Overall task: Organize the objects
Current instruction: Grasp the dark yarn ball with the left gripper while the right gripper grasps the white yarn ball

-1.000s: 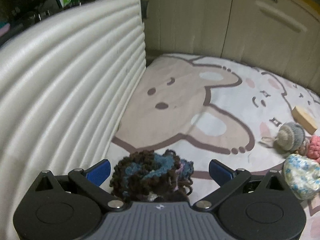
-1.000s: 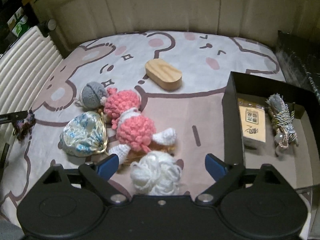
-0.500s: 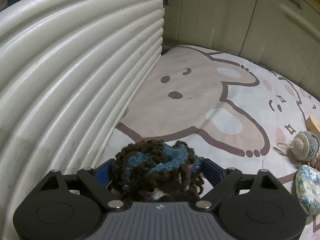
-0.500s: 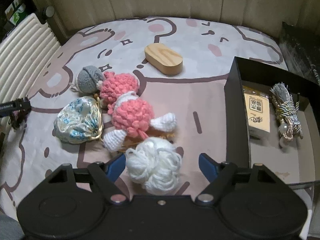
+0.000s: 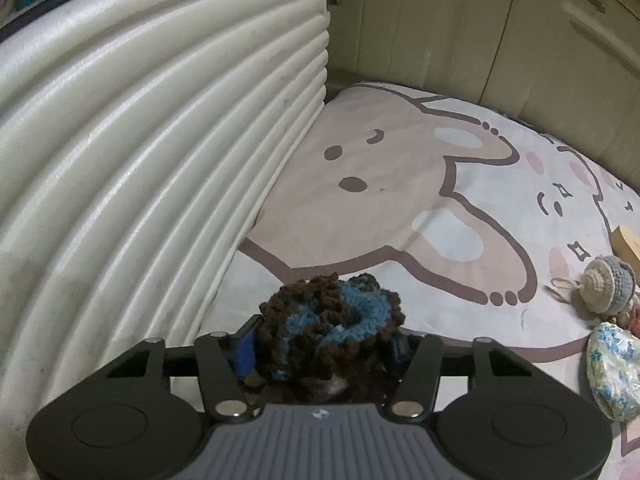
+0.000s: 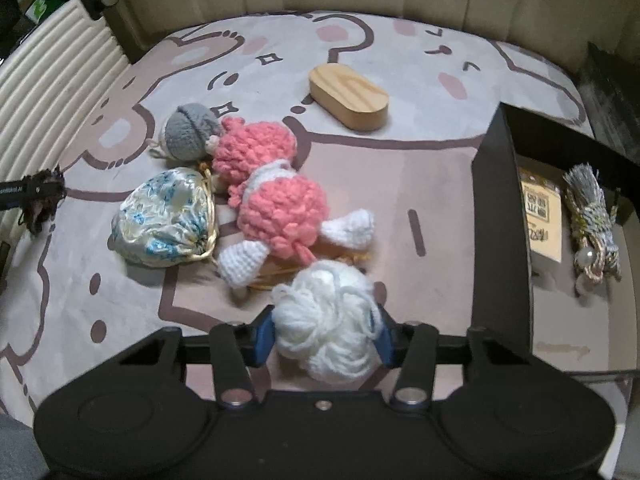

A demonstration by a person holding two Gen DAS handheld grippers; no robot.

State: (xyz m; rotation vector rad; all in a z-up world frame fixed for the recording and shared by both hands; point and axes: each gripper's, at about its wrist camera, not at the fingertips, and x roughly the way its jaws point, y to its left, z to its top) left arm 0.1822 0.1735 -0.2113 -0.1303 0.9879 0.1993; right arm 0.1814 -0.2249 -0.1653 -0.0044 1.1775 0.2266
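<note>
Both squeezed in at once: my left hand-held gripper (image 5: 320,354) had just closed on the brown-and-blue crocheted yarn bundle (image 5: 332,328) near the ribbed white panel (image 5: 160,160), my right hand-held gripper (image 6: 325,338) on the fluffy white yarn ball (image 6: 326,326) left of the black box (image 6: 500,240). Both pinched, ready to lift, I reckoned.

Brown-blue scrunchie (image 5: 332,328), white yarn (image 6: 326,320)

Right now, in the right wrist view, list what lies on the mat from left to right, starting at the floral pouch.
floral pouch → pink crochet doll → wooden block → black box → tassel cord
</note>
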